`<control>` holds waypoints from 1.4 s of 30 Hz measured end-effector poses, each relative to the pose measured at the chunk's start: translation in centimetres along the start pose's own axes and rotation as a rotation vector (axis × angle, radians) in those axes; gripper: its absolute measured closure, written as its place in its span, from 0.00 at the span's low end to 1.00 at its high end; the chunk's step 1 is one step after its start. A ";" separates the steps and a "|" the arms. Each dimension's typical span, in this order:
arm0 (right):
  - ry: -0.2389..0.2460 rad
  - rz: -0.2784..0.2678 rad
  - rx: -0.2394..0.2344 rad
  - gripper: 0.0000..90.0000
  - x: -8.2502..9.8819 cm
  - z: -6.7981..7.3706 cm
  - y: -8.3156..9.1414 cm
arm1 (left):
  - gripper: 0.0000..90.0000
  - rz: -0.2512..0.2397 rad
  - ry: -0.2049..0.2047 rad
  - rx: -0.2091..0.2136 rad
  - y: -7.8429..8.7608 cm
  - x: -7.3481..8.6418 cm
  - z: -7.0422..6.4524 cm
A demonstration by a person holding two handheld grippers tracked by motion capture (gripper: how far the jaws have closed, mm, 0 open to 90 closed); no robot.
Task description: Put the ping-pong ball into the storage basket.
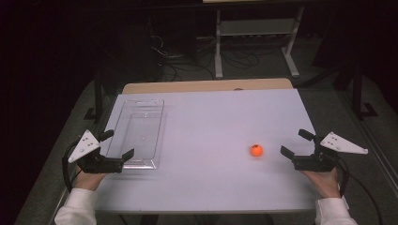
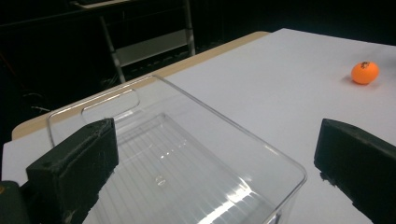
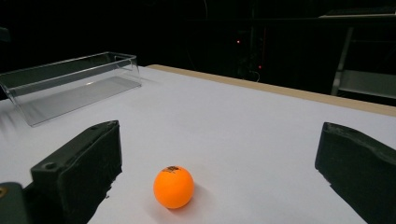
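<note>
Dark room behind, metal rack and cables on floor; white worktop [image 1: 211, 122] lit. Orange ball [image 1: 256, 150] near right front edge, lined up between spread jaws of right gripper [image 1: 297, 145] for pickup. Clear tray [image 1: 136, 131] kept along left edge; left gripper [image 1: 118, 144] open at its near end.

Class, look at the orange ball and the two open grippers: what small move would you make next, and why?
Probably ease the right gripper forward until its jaws straddle the orange ball. The jaws stand wide open, the ball lies free on the white table just ahead of them, and the clear tray sits empty by the left gripper, a likely drop place.
</note>
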State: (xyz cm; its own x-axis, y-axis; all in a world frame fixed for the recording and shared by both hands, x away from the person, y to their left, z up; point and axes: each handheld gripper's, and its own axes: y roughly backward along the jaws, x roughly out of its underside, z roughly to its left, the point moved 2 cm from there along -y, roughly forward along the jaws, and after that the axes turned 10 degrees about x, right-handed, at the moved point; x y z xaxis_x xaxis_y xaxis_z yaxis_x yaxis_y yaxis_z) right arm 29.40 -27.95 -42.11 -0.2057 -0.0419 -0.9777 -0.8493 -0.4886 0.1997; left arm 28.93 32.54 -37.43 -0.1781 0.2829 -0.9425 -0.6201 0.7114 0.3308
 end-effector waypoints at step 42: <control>0.010 0.029 -0.015 0.00 0.4 0.2 -0.3 | 0.00 0.181 -0.148 0.162 -5.0 -7.3 -1.0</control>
State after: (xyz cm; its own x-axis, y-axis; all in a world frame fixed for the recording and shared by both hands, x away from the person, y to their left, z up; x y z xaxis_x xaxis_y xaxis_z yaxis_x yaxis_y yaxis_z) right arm 29.46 -27.64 -42.58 -0.2256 -0.0650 -0.9720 -0.8356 -0.5001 0.2274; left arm 32.57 26.27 -32.30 -0.1545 0.4971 -0.8538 -0.4560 0.7308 0.5080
